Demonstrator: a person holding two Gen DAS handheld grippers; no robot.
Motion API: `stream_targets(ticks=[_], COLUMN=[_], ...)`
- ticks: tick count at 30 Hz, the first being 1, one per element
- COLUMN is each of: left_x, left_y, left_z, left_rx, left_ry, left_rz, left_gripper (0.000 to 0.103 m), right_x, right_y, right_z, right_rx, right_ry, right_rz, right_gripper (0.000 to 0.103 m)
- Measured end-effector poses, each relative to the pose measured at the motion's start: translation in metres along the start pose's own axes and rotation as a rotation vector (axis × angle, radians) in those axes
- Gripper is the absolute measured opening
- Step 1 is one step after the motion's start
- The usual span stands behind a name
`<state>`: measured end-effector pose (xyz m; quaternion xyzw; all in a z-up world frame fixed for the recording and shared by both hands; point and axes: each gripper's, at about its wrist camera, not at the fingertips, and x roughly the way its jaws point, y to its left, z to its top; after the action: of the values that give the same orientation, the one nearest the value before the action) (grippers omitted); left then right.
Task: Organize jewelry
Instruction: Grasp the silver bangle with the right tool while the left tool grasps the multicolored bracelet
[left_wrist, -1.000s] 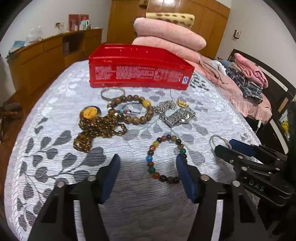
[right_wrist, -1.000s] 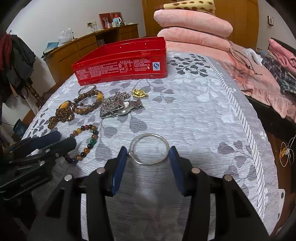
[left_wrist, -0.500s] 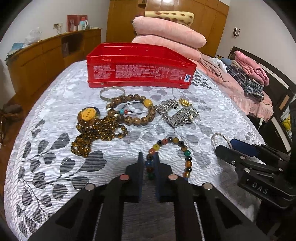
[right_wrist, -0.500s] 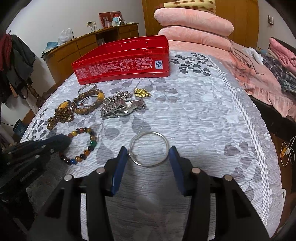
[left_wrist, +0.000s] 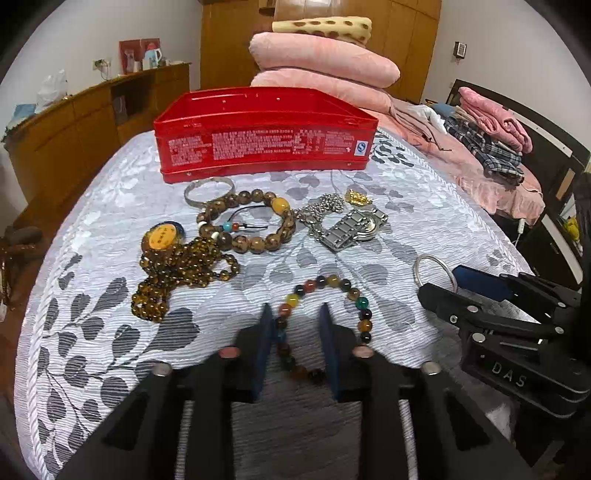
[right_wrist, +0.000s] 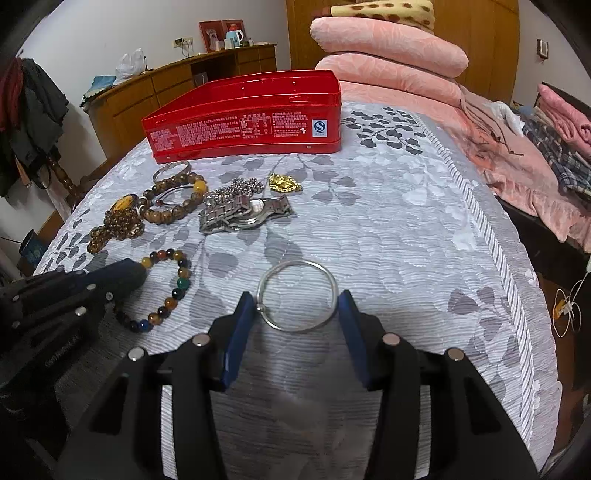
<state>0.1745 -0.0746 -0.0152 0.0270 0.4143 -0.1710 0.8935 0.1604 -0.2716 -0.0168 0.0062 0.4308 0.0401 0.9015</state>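
A multicoloured bead bracelet (left_wrist: 345, 284) lies on the grey leaf-patterned bedspread (left_wrist: 92, 332). My left gripper (left_wrist: 295, 325) straddles the bracelet's left side; its jaws are opening, and a gap shows beside the beads. My right gripper (right_wrist: 297, 306) is shut on a thin silver bangle (right_wrist: 295, 261), one blue pad against each side. Behind the jewelry stands an open red tin (left_wrist: 258, 147). In front of it lie a brown bead bracelet (left_wrist: 255, 243), an amber bead necklace (left_wrist: 177, 266), a silver watch (left_wrist: 351, 229), a gold pendant (left_wrist: 357, 198) and a silver cuff (left_wrist: 207, 188).
Folded pink blankets (left_wrist: 325, 62) are stacked behind the tin. Pink and checked clothes (left_wrist: 487, 147) lie along the right side of the bed. A wooden sideboard (left_wrist: 74, 125) runs along the left wall. The bed's right edge drops off near the right gripper (left_wrist: 480, 288).
The left jaws came from wide open to nearly shut over the bracelet's left side, then spread a little. The right gripper stayed still on the bangle.
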Motion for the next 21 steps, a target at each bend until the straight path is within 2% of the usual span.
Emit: stream_targets(ticks=[1,2,7,11,21], left_x=[0.0,-0.001,-0.01,-0.028,-0.046], left_y=[0.003,0.005,0.009,0.015,0.017], left_z=[0.0,0.0,-0.001,0.006,0.037], left_rx=[-0.011,-0.019,-0.042,-0.063,-0.056], left_ry=[-0.001,-0.002,-0.034,-0.09,-0.181], left_rz=[-0.001,-0.01,-0.024,-0.04,-0.036], left_gripper=[0.009,0.008,0.008,0.008,0.008], right_x=[-0.001,-0.002,-0.012,-0.022,-0.032], right_y=[0.0,-0.001,0.001,0.005,0.012], right_z=[0.0,0.0,0.003,0.012,0.053], right_rx=[0.005,0.008,0.005,-0.007,-0.032], right_ry=[-0.001,-0.004,-0.032,-0.068,-0.153], right_rz=[0.003,0.006,0.02,0.032,0.048], right_gripper=[0.045,0.045,0.045,0.045,0.045])
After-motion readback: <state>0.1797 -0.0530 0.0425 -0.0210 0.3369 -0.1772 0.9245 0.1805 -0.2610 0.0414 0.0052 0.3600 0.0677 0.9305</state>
